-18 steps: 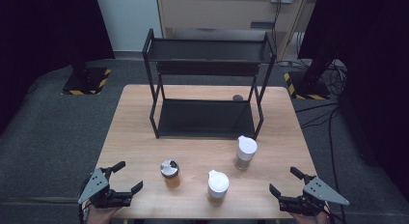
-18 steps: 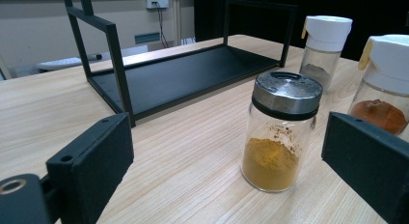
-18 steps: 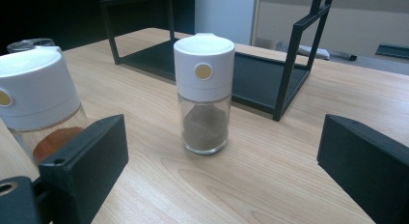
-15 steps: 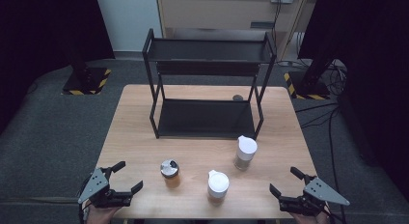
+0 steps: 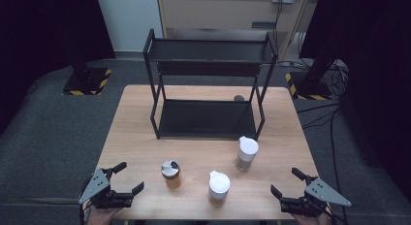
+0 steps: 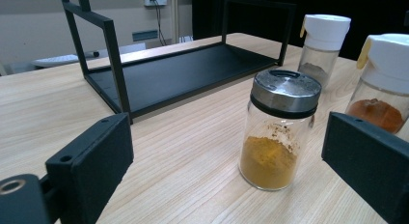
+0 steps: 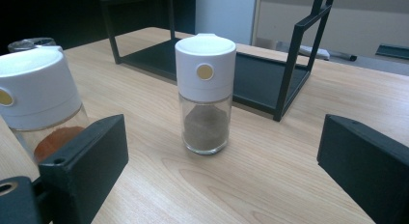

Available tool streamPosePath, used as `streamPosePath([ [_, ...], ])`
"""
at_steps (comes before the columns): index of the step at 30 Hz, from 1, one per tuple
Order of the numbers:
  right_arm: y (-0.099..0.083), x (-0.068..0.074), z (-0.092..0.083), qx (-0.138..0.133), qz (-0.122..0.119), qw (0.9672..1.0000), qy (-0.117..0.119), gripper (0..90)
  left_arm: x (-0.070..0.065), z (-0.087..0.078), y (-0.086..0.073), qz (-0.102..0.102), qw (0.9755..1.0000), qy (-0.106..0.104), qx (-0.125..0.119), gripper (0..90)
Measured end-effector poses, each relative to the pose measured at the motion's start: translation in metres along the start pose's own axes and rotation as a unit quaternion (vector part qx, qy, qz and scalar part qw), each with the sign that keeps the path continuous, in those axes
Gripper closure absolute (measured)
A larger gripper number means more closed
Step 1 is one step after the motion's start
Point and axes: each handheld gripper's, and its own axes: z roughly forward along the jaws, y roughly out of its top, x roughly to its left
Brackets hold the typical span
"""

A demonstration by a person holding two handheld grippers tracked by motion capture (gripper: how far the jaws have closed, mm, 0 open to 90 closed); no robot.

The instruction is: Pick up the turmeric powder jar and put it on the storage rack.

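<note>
Waiting wide-jawed and empty, the left gripper (image 5: 125,178) faces the metal-lidded jar (image 6: 280,129), the right gripper (image 5: 287,182) the white-capped jar (image 7: 205,92); next, reach forward.

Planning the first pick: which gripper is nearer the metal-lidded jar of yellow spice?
Left. The left gripper sits open at the table's near-left corner, just left of the metal-lidded jar. The right gripper is open at the near-right corner, beyond the white-capped jar.

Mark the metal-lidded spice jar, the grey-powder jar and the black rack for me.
metal-lidded spice jar (image 6: 279,132): left gripper view, on its glass body.
grey-powder jar (image 7: 205,96): right gripper view, just under its white cap.
black rack (image 5: 206,119): high view, on its lower shelf.
</note>
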Motion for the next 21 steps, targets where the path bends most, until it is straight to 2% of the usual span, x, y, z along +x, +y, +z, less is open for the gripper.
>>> streamPosePath([
  [3,0.0,0.0,-0.001,0.0,0.002,1.0,0.001,4.0,0.001,0.0,0.001,-0.01,1.0,-0.001,0.002,3.4],
  [8,-0.001,-0.001,-0.001,-0.001,0.008,1.0,-0.002,4.0,0.001,0.002,0.004,-0.012,0.9999,-0.003,0.005,3.5],
  [9,0.0,-0.001,-0.001,0.0,0.009,1.0,-0.001,3.9,0.0,0.002,0.007,-0.005,0.9999,0.001,0.009,3.6],
  [14,0.0,-0.001,-0.001,0.002,0.008,1.0,-0.001,3.9,-0.003,-0.001,0.018,-0.002,0.9999,0.01,0.007,3.7],
  [21,0.0,-0.001,0.0,0.002,0.008,1.0,-0.002,3.9,-0.004,-0.003,0.043,-0.003,0.9997,0.007,0.021,3.7],
])
